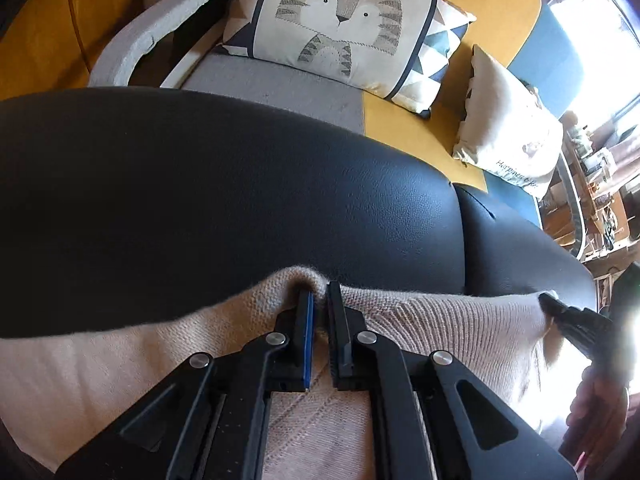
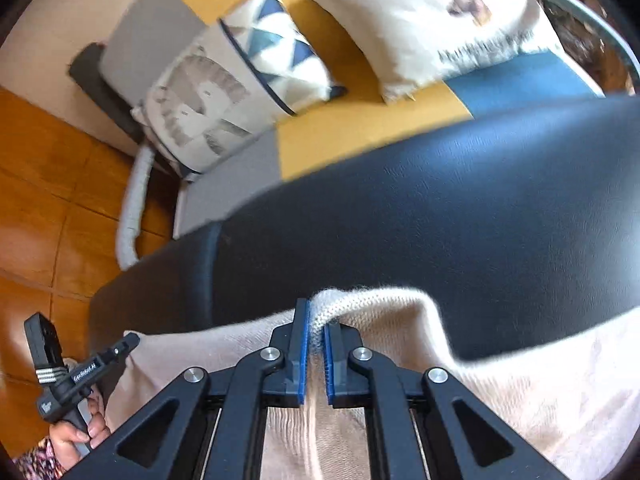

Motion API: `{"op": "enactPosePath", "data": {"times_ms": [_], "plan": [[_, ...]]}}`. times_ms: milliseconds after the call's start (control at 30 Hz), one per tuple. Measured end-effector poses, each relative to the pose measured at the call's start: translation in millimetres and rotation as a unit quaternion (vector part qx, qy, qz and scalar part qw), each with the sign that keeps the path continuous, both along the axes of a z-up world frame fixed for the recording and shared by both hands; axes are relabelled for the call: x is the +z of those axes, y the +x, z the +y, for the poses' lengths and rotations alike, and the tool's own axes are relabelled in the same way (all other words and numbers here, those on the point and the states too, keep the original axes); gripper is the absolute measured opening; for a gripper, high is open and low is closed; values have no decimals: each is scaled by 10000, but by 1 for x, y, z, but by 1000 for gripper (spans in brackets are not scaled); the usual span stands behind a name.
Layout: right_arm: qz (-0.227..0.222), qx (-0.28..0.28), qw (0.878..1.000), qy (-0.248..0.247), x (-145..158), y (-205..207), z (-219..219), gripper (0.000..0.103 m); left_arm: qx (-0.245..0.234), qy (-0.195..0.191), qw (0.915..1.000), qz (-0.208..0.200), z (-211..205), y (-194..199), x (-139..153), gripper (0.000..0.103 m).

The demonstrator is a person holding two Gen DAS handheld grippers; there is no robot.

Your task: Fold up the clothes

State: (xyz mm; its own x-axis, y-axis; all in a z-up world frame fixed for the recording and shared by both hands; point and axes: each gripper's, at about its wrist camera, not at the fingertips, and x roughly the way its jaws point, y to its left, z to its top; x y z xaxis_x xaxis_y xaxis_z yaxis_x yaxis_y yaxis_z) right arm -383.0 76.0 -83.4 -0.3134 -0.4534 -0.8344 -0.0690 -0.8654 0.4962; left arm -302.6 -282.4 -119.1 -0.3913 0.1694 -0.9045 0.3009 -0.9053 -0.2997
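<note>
A beige knitted sweater (image 1: 440, 328) lies on a black leather bench (image 1: 224, 184). My left gripper (image 1: 320, 300) is shut on a raised fold at the sweater's far edge. Off to the right in the left wrist view, the right gripper (image 1: 550, 302) nips the same edge, with a hand (image 1: 596, 412) behind it. In the right wrist view my right gripper (image 2: 316, 316) is shut on a bunched ridge of the sweater (image 2: 520, 380), which hangs over the black bench (image 2: 440, 208). The left gripper (image 2: 130, 339) shows at the left there, held by a hand (image 2: 80, 436).
Beyond the bench stands a sofa with grey, yellow and blue patches (image 1: 404, 128). On it lean a tiger-print cushion (image 1: 340, 28) and a cream cushion (image 1: 512, 132). A wooden floor (image 2: 36, 184) lies left of the bench. Cluttered shelves (image 1: 600, 184) stand at the far right.
</note>
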Motion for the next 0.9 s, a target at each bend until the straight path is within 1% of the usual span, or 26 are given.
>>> {"op": "enactPosePath", "data": {"times_ms": [33, 67, 100, 133, 200, 267, 300, 400, 467, 500, 567, 600, 700, 767, 800, 833, 900], "plan": [[-77, -93, 9999, -104, -3, 1, 3, 7, 73, 97, 9999, 15, -4, 3, 2, 8], [-153, -185, 9995, -209, -7, 2, 6, 10, 145, 193, 9997, 30, -7, 6, 3, 9], [-175, -345, 9987, -327, -5, 6, 11, 21, 223, 291, 9993, 51, -10, 9, 5, 11], [-172, -534, 9974, -452, -2, 11, 19, 25, 305, 394, 9987, 99, -12, 15, 9, 13], [-217, -720, 9932, -886, 6, 24, 28, 25, 426, 613, 9970, 224, -17, 34, 19, 13], [-370, -651, 9903, -1175, 12, 43, 29, 25, 391, 863, 9951, 290, -14, 55, 26, 20], [-453, -539, 9899, -1233, 14, 53, 29, 25, 303, 962, 9946, 257, -9, 66, 28, 20], [-750, -147, 9900, -1184, 12, 85, 21, 25, -159, 1109, 9937, -23, 16, 86, 22, 22], [-861, -68, 9885, -1240, 6, 97, 16, 25, -504, 1123, 9921, -258, 36, 92, 12, 22], [-908, -44, 9876, -1277, 3, 103, 13, 26, -604, 1116, 9912, -367, 43, 92, 7, 22], [-1003, 2, 9857, -1351, -3, 114, 8, 26, -684, 1103, 9898, -590, 54, 91, -3, 22], [-1033, 45, 9859, -1319, -5, 116, 5, 26, -688, 1091, 9896, -636, 57, 90, -6, 22], [-1007, 152, 9889, -1086, -7, 119, -2, 26, -638, 1037, 9907, -602, 61, 86, -8, 24], [-990, 130, 9891, -1085, -6, 120, -2, 26, -622, 1030, 9908, -624, 62, 85, -7, 24], [-970, 133, 9896, -1051, -5, 121, -2, 25, -621, 1038, 9905, -654, 61, 85, -6, 24], [-943, 144, 9905, -994, -4, 122, -2, 22, -641, 1038, 9901, -693, 61, 84, -5, 24], [-906, 247, 9918, -869, -2, 123, -4, 15, -702, 1005, 9898, -732, 60, 82, -2, 13]]}}
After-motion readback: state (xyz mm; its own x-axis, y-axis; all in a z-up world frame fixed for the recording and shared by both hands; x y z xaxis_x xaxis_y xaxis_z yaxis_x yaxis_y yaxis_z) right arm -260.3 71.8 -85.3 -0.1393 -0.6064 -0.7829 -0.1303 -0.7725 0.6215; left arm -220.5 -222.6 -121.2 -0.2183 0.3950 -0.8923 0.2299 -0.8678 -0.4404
